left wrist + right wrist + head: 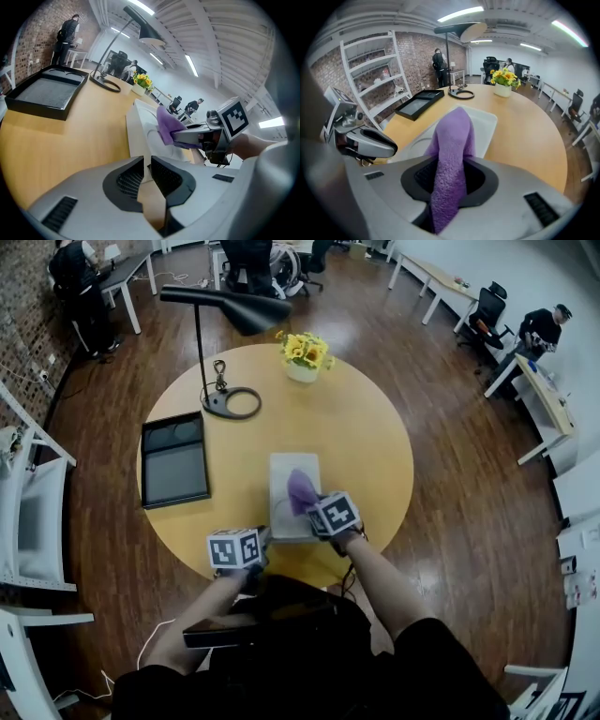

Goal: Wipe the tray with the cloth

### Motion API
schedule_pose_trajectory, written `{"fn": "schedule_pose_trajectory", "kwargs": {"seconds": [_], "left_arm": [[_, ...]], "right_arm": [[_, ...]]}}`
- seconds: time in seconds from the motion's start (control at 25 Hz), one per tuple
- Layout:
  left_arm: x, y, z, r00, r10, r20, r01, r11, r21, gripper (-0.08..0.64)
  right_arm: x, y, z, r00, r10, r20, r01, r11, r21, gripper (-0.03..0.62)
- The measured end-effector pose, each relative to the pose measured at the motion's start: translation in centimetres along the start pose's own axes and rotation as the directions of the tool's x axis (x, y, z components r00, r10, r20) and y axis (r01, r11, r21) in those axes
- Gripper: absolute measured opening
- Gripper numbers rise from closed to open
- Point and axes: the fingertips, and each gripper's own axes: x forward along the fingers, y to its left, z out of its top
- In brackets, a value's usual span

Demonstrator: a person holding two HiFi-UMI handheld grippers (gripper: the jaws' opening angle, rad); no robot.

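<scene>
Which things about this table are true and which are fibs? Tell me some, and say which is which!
1. The right gripper holds a purple cloth. True.
2. Yellow flowers stand on the table. True.
3. The table is square. False: it is round.
4. The lamp lies on the floor. False: the lamp stands on the table.
5. The tray under the cloth is white. True.

Bright even light, fisheye warp, dark corners
</scene>
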Motion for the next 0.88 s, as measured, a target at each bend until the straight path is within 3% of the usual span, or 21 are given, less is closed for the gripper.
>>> {"fn": "schedule_pose_trajectory", "kwargs": {"seconds": [0.2,0.36,0.48,0.56,0.64,0.72,0.88], "left_arm": [[1.0,0.8,2.0,0.998,0.037,-0.044,-0.035,0.999,0.040,0.034],[1.3,3.6,3.4,0.993,0.089,-0.078,-0.092,0.995,-0.039,0.004],[1.1,5.2,4.7,0.991,0.113,-0.070,-0.119,0.989,-0.085,0.004],[0.7,5.7,5.6,0.990,0.131,-0.053,-0.135,0.987,-0.089,0.004],[0.4,5.9,6.0,0.990,0.137,-0.032,-0.140,0.984,-0.114,0.004],[0.1,5.8,5.9,0.991,0.136,-0.011,-0.136,0.979,-0.153,0.003],[-0.4,5.6,5.0,0.992,0.124,0.003,-0.120,0.972,-0.202,0.003]], "right_arm": [[-0.9,-3.6,-2.3,1.000,-0.001,0.011,-0.001,0.993,0.121,0.097],[-0.9,-4.3,-2.8,1.000,0.011,0.024,-0.016,0.981,0.194,0.098],[-1.6,-2.9,-1.9,0.999,-0.043,0.001,0.043,0.998,0.056,0.097],[-2.4,0.5,0.9,0.998,-0.016,0.058,0.019,0.998,-0.055,0.097],[-2.0,4.3,2.6,0.995,0.064,0.082,-0.060,0.996,-0.061,0.097],[-0.5,7.2,2.4,0.989,0.139,0.048,-0.138,0.990,-0.031,0.097],[1.5,8.0,-0.7,0.991,0.115,-0.067,-0.121,0.988,-0.096,0.097]]}}
